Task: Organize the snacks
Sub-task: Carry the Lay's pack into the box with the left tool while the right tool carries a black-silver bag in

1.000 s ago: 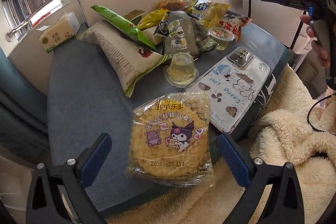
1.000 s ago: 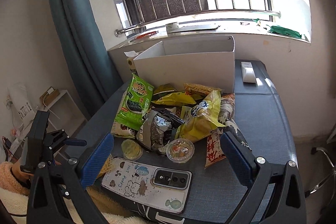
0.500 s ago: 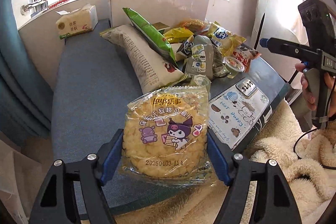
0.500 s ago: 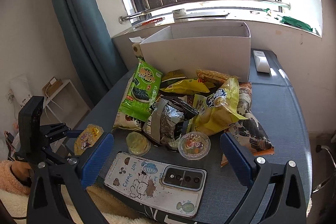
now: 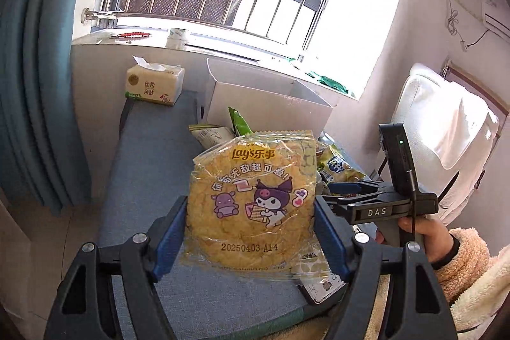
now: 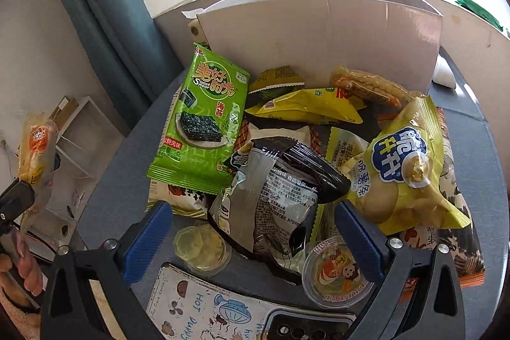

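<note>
My left gripper [image 5: 250, 231] is shut on a clear Lay's pack of round yellow crisps [image 5: 251, 206], lifted above the blue table [image 5: 143, 180]; the same pack [image 6: 36, 148] shows at the far left of the right wrist view. My right gripper [image 6: 253, 233] is open, hanging low over the snack pile with the grey-black bag [image 6: 280, 199] between its fingers, untouched. Around it lie a green seaweed pack [image 6: 204, 123], a yellow potato-stick bag [image 6: 404, 168], and two jelly cups [image 6: 202, 247] [image 6: 336, 271]. A white open box [image 6: 318, 34] stands behind the pile.
A phone in a cartoon case [image 6: 223, 308] lies at the table's near edge. A tissue pack [image 5: 154, 83] sits at the far left corner by the window wall. A white remote [image 6: 444, 74] lies right of the box. A fluffy blanket [image 5: 468, 282] covers the near right.
My left gripper closed on the crisps pack and lifted it off the table, tilting upward. My right gripper dropped forward and lower, close over the snack pile.
</note>
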`<state>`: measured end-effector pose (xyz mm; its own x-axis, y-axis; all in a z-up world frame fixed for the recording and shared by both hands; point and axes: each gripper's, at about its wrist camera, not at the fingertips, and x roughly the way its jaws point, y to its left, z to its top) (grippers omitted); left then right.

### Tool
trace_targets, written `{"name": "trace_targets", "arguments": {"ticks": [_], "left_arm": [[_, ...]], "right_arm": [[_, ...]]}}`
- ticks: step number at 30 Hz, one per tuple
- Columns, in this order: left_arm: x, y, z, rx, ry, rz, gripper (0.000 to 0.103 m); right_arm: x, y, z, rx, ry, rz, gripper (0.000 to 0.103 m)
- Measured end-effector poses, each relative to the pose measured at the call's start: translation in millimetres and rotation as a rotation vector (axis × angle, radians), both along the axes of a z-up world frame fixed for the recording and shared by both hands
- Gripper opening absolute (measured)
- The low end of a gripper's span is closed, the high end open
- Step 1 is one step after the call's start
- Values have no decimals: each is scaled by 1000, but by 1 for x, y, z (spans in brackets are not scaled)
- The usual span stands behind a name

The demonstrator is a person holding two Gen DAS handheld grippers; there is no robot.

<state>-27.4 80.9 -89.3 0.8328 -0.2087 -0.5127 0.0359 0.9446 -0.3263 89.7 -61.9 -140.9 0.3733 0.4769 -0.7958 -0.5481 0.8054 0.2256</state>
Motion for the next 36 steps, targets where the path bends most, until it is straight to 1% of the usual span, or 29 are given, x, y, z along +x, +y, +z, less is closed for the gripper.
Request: {"name": "trace_targets", "arguments": {"ticks": [1, 2, 3, 4, 7, 9, 11, 14, 15, 19, 20, 22, 24, 26, 29, 32, 33, 34, 35, 36], "left_arm": [[0, 2, 0, -4, 3, 7, 79], [2, 4, 0, -5, 13, 12, 79], [3, 5, 0, 0, 15, 25, 79], [1, 8, 0, -2, 12, 28, 79], [1, 9, 2, -28, 0, 21, 79], [4, 9, 5, -25, -8, 21, 79], [10, 9, 11, -34, -23, 13, 79], [26, 5, 28, -19, -60, -9, 79], [34, 3, 36, -9, -75, -18, 79], [81, -3, 69, 13, -120, -40, 79], [97, -4, 77, 21, -123, -46, 79], [132, -5, 92, 46, -126, -34, 79], [174, -2, 101, 27, -102, -27, 79], [216, 0, 103, 7, -63, -25, 79], [270, -5, 95, 49, 9, -4, 79], [307, -9, 82, 55, 69, 1, 79], [316, -10, 78, 65, 89, 11, 82], [325, -12, 73, 93, 126, 25, 86], [331, -13, 69, 120, 157, 40, 96], [332, -13, 65, 137, 175, 54, 103]], "right_arm": [[4, 0, -3, 1, 14, -9, 101], [7, 1, -5, -2, 26, -10, 94], [10, 3, -7, -23, 31, -4, 50], [11, 2, -8, -25, 26, -1, 44], [8, -5, 1, 8, 2, -25, 41], [6, -13, 13, 44, -14, -26, 41], [6, -25, 32, 106, -37, -42, 41], [7, -41, 68, 175, -111, -49, 41], [10, -45, 80, 180, -134, -50, 41], [40, -54, 119, 182, -233, -99, 41], [52, -56, 125, 183, -242, -116, 41], [82, -54, 135, 190, -228, -136, 41], [117, -54, 139, 198, -205, -163, 41], [151, -51, 140, 179, -187, -196, 41], [187, -48, 134, 151, -164, -198, 41], [208, -43, 125, 106, -143, -217, 41], [215, -43, 122, 104, -124, -204, 43], [220, -42, 119, 107, -103, -196, 52], [224, -43, 116, 111, -79, -194, 63], [225, -45, 114, 108, -65, -209, 92]]}}
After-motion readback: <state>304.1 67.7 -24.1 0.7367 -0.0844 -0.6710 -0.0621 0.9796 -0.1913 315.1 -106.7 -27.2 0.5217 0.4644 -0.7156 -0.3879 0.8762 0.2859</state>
